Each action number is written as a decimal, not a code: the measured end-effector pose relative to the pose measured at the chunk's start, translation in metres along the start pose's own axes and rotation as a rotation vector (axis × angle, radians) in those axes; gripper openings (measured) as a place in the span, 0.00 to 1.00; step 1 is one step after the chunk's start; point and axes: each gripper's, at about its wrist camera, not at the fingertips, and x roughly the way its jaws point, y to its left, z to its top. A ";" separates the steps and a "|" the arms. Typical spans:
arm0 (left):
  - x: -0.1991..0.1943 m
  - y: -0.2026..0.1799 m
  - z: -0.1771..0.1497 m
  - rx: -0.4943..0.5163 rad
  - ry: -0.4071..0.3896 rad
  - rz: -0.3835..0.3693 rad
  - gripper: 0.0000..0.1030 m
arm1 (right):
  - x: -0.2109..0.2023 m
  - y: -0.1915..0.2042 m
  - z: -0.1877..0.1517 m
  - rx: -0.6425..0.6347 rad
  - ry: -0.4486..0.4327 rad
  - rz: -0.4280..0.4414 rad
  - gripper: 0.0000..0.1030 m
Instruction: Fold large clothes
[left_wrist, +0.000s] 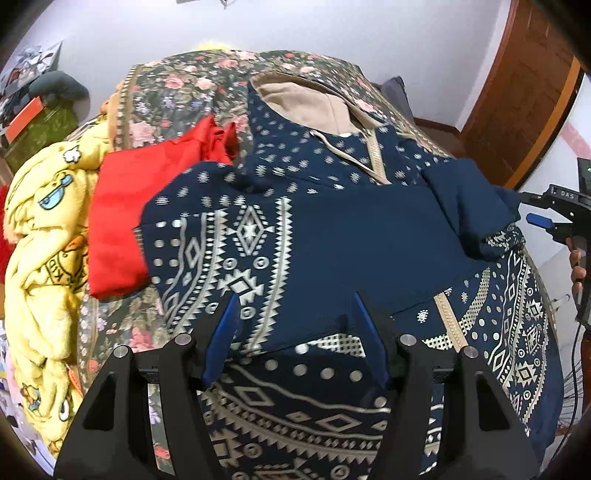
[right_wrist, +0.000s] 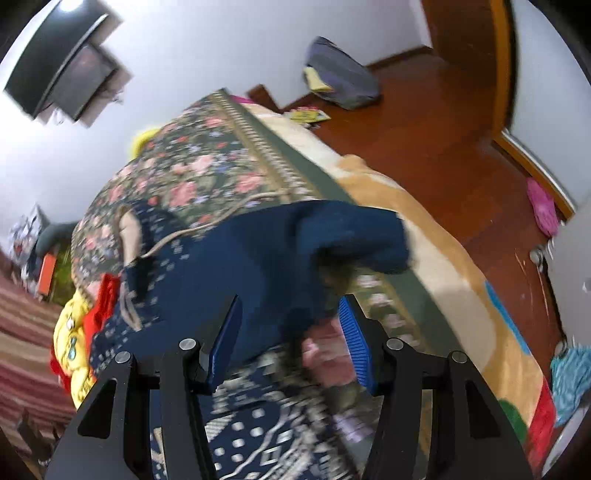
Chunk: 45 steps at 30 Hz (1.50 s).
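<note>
The bed (left_wrist: 177, 85), under a floral spread, carried everything. On it lay the hoodie (left_wrist: 332, 236), a navy zip-up with a cream geometric print, front up, its tan-lined hood (left_wrist: 314, 107) toward the far wall and its hem toward the person. To its left sat a red garment (left_wrist: 125, 218), and beyond that a yellow cartoon blanket (left_wrist: 48, 258) was bunched at the bed's edge.

The task looked to be at the sleeve stage. One sleeve (left_wrist: 207, 236) already lay folded in across the chest, patterned side up. The other sleeve (left_wrist: 476, 206) sat as a plain navy hump at the hoodie's right shoulder, half turned over and not yet flat; the right wrist view was blurred, but showed that same hump (right_wrist: 354, 236) lifted off the spread.

The left tongs (left_wrist: 295, 314) hung just above the hoodie's lower front, spread wide and gripping nothing. The right tongs (right_wrist: 291, 321) were likewise released, with cloth lying between and below the jaws but not pinched.

The next move, I judged, called for the right tongs to pinch the loose sleeve near its cuff and lay it across the chest beside the first, while the left tongs pressed or held the body so it did not slide. After that the hem could be brought up toward the hood.
</note>
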 end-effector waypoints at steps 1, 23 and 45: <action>0.003 -0.003 0.001 0.001 0.006 -0.002 0.60 | 0.006 -0.006 0.002 0.015 0.014 0.000 0.49; 0.006 0.007 0.001 -0.026 0.010 0.014 0.60 | 0.009 0.060 0.020 -0.103 -0.042 0.087 0.06; -0.051 0.093 -0.042 -0.174 -0.059 0.006 0.60 | 0.038 0.299 -0.134 -0.577 0.209 0.298 0.05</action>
